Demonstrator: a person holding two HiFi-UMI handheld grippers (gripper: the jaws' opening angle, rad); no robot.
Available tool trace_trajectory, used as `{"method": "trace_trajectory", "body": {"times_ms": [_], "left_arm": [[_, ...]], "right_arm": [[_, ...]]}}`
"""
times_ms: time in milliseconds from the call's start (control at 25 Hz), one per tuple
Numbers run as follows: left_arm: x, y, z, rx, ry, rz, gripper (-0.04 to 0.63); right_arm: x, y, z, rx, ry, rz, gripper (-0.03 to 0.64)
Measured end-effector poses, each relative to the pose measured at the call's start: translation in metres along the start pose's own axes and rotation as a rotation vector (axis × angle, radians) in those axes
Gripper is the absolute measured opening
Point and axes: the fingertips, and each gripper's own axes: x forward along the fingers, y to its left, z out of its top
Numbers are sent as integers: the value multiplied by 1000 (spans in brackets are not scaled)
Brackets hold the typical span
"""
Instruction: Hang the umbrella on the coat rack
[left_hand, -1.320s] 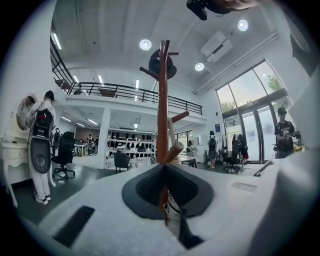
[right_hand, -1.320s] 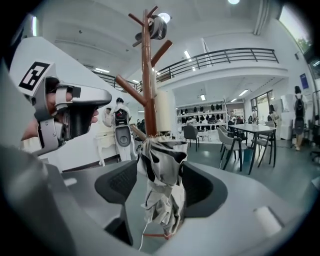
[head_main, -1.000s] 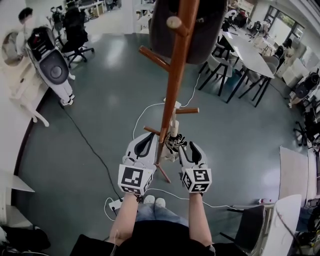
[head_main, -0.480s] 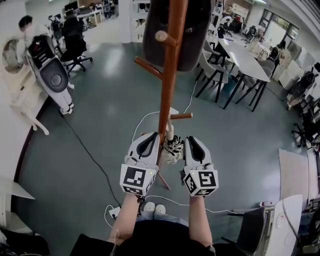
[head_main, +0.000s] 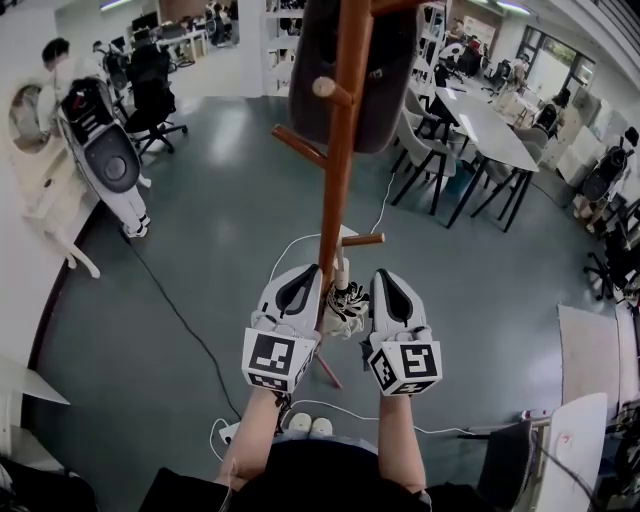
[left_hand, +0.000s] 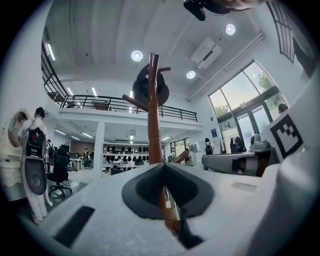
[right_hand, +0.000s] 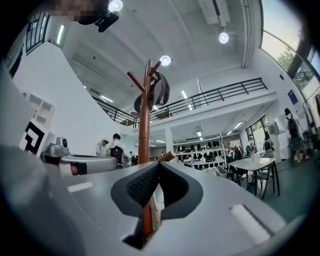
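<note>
The brown wooden coat rack pole (head_main: 340, 150) rises in front of me, with a short lower peg (head_main: 362, 240) sticking out to the right. A folded black-and-white patterned umbrella (head_main: 347, 300) sits against the pole just under that peg, between my two grippers; whether it hangs from the peg is hidden. My left gripper (head_main: 300, 275) is left of the pole and my right gripper (head_main: 385, 278) is right of it, both pointing level. In the left gripper view the pads (left_hand: 163, 165) meet with nothing seen between them. The right gripper view shows the same (right_hand: 158, 164).
A dark cap or bag (head_main: 375, 60) hangs at the rack's top. White cables and a power strip (head_main: 225, 432) lie on the floor by my feet. Tables and chairs (head_main: 490, 110) stand at the right, a white machine (head_main: 105, 150) and people at the left.
Both grippers have risen beside the pole, the right one more, and now sit closer under the lower peg. The umbrella stays between them.
</note>
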Motion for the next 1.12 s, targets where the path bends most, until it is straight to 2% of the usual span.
{"method": "trace_trajectory", "body": {"times_ms": [1120], "left_arm": [[6, -5, 2, 4, -1, -3, 3]], "right_arm": [[-2, 1, -13, -15, 39, 22, 8]]}}
